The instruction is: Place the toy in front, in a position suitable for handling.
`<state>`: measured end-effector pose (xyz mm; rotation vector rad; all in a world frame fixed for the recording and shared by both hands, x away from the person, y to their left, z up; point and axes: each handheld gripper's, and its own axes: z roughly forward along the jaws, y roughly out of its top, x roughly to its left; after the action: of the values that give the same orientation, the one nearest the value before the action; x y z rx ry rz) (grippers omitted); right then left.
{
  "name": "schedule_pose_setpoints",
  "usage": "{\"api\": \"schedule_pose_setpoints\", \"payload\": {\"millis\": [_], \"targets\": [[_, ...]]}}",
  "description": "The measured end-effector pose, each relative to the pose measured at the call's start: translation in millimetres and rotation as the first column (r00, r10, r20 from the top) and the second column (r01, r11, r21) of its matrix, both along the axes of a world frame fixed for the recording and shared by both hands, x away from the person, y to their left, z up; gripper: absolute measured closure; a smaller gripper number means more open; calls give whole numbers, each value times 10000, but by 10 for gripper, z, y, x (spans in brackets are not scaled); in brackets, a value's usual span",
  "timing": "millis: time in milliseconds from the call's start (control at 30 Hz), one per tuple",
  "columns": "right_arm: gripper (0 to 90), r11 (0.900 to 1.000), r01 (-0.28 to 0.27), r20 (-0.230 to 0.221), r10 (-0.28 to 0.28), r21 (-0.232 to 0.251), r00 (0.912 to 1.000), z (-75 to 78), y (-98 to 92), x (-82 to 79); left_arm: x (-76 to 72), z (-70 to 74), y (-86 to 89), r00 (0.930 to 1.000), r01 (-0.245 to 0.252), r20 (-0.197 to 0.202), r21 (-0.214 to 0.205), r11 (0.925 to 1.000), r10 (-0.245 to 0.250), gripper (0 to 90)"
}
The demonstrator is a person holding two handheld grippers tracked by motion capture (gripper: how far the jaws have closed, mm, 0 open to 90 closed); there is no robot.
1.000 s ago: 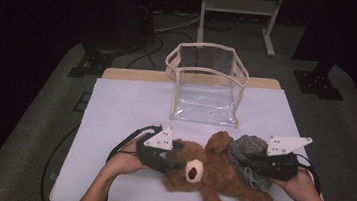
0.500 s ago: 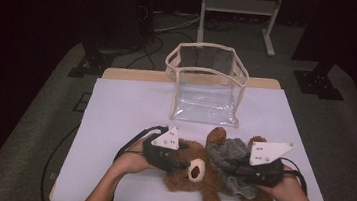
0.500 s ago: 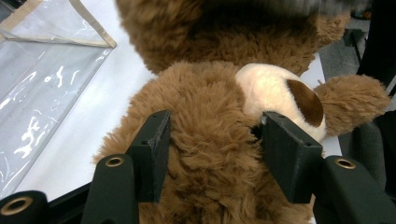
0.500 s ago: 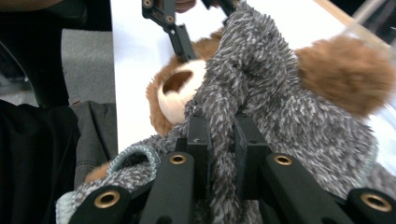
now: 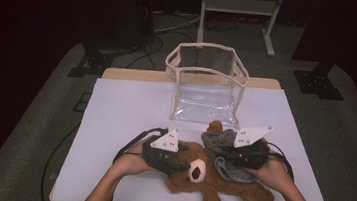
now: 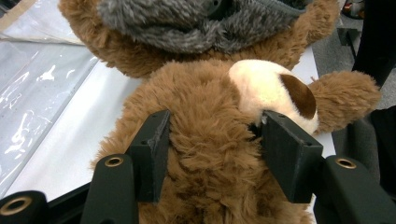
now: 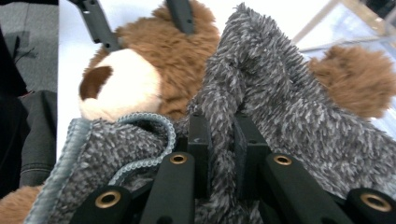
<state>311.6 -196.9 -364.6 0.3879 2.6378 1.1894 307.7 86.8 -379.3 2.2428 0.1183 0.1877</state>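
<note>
A brown teddy bear (image 5: pixel 218 185) lies on its back near the table's front edge, its head pointing left. My left gripper (image 5: pixel 184 167) is shut on the bear's head (image 6: pixel 205 121), one pad pressing into the fur on each side, just behind the cream snout (image 6: pixel 266 88). A grey fuzzy cloth (image 5: pixel 218 137) with a ribbed hem lies over the bear's chest. My right gripper (image 7: pixel 219 126) is shut on a fold of this grey cloth (image 7: pixel 280 93), close to the bear's snout (image 7: pixel 126 84). The cloth hides part of the bear's body.
A clear plastic bag (image 5: pixel 206 91) with a beige rim stands open at the middle back of the white table cover (image 5: pixel 119 119). Cables trail from both grippers. A metal stand (image 5: pixel 236 6) is on the floor behind the table.
My right gripper has moved left with the grey cloth, drawing it over the bear toward its head. The left gripper has kept still on the head.
</note>
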Motion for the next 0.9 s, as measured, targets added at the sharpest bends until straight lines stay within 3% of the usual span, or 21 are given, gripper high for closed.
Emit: {"api": "schedule_pose_setpoints", "payload": {"millis": [167,300,533,700,800,900], "targets": [[784,9985,-498,60,497,233,9987,60,101,-92,3,-1,-28,10000,33,60,51,10000,-34,432],[784,9980,-612,44,612,137,9981,30,136,-102,1,0,-13,10000,46,81,74,10000,-47,431],[788,9957,163,-574,-111,909,9983,-86,-182,-66,-69,64,127,9998,-8,186,268,9996,3,425],[788,9975,114,-399,-86,692,9992,-57,-139,-84,-76,12,133,9999,-43,111,350,9994,39,437],[788,9984,-107,-85,112,558,9999,4,-57,-156,-39,-83,52,10000,-69,-62,117,9999,70,449],[788,9979,-402,33,401,508,9992,38,22,-215,-12,-81,12,9999,-127,-103,13,9999,127,453]]}}
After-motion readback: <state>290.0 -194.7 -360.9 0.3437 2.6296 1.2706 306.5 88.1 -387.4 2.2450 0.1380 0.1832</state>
